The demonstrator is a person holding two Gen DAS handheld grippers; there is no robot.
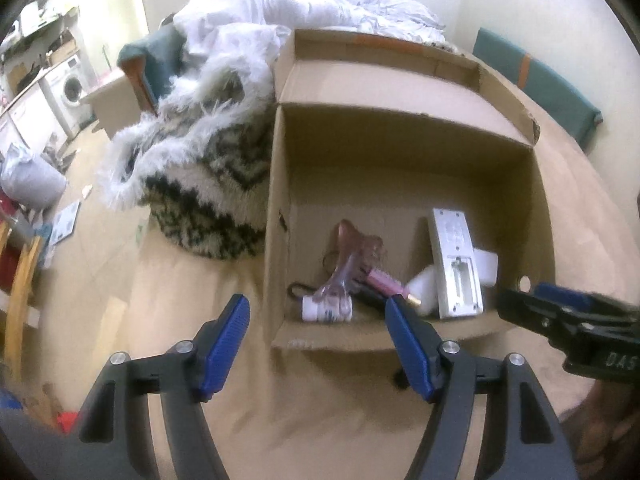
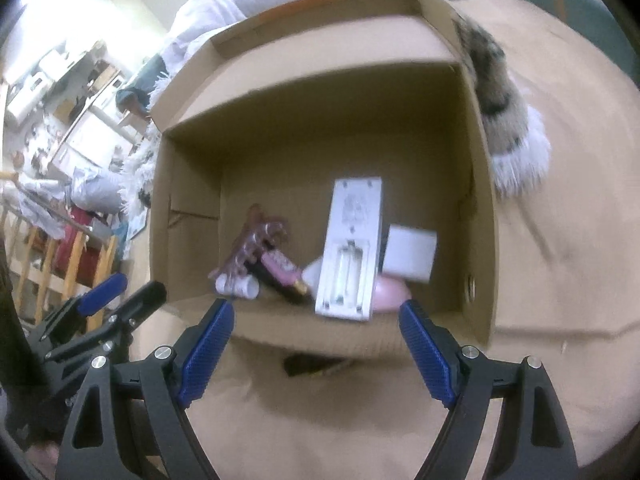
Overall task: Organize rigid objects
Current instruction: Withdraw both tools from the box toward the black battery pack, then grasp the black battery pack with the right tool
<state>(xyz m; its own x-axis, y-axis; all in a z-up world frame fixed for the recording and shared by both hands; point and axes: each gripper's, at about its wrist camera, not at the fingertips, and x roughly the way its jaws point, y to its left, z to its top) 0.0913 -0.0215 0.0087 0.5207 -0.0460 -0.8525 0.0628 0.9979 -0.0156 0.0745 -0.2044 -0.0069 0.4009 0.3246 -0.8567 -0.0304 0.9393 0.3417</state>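
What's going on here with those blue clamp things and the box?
A person holds two blue-padded grippers, left and right, both open and empty, in front of an open brown cardboard box. Inside lie a white remote control with its battery bay exposed, a pink tube, a purplish hair claw clip and a small white bottle.

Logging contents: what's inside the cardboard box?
Inside the cardboard box: white remote face down, hair claw, pink tube, white bottle, white block. Anything beneath them is hidden.
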